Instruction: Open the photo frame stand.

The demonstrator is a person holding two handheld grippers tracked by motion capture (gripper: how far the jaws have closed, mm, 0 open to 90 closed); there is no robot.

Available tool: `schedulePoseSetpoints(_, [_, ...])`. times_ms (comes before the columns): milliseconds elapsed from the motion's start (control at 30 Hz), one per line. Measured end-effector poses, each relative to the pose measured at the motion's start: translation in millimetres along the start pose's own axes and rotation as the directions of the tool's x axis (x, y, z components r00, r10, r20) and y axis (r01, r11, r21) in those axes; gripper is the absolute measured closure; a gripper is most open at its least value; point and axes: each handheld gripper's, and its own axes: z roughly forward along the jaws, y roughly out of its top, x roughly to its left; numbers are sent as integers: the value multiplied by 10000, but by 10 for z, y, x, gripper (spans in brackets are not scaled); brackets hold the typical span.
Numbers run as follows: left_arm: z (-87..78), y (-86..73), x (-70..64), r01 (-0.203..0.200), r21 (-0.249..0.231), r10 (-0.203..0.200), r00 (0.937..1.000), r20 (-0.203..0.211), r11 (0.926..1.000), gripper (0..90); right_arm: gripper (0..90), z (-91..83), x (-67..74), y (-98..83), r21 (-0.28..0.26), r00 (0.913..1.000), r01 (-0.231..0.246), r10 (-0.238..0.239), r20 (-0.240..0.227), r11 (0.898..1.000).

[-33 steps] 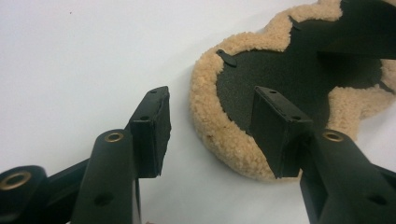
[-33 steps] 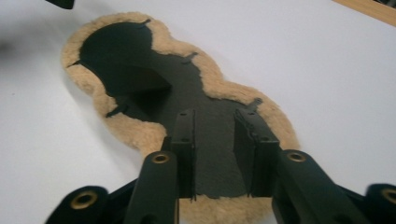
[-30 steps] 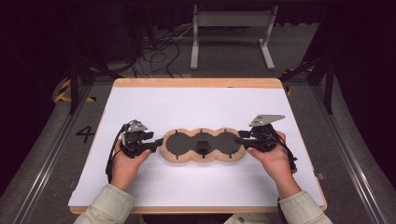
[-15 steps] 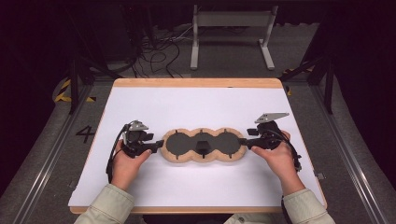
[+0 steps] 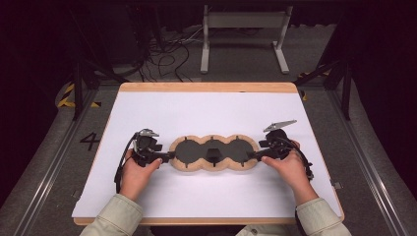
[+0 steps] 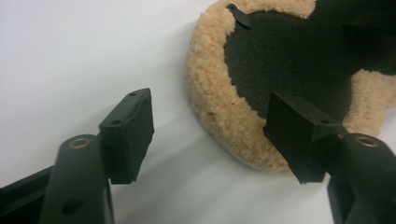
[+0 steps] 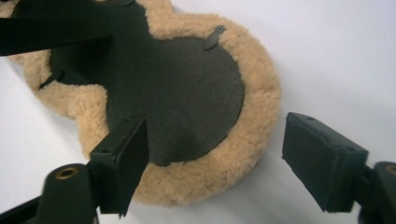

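Both grippers' jaws just opened wide, off fleece pad [image 5: 214,169] ends.

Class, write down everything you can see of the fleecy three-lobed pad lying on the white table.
The pad is one flat piece shaped like three joined circles in a row. A tan, woolly fleece border runs all round a black, finely textured inner face, with small black tabs at the edge and a black strap across its middle. It lies flat on the white table, lengthwise from side to side. An open gripper stands at each end; their pads do not press it.
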Motion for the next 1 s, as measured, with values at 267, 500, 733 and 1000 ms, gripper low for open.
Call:
schedulePoseSetpoints(267, [81, -8, 17, 434, 424, -461, 9969, 632, 9982, 238, 165, 83, -21, -28, 250, 9962, -566, 581, -649, 9981])
schedulePoseSetpoints(500, [91, -9, 17, 515, 593, -553, 9964, 650, 9969, 212, 109, 179, 8, -48, 705, 9944, -695, 747, -741, 9951])
schedulePoseSetpoints(733, [103, -5, -22, 474, 756, -538, 9949, 852, 9960, 206, 94, 191, 16, -50, 730, 9937, -778, 833, -748, 9943])
schedulePoseSetpoints(1000, [144, 8, -103, 391, 875, -492, 9920, 1166, 9954, 229, 98, 198, 33, -53, 636, 9932, -936, 977, -640, 9936])
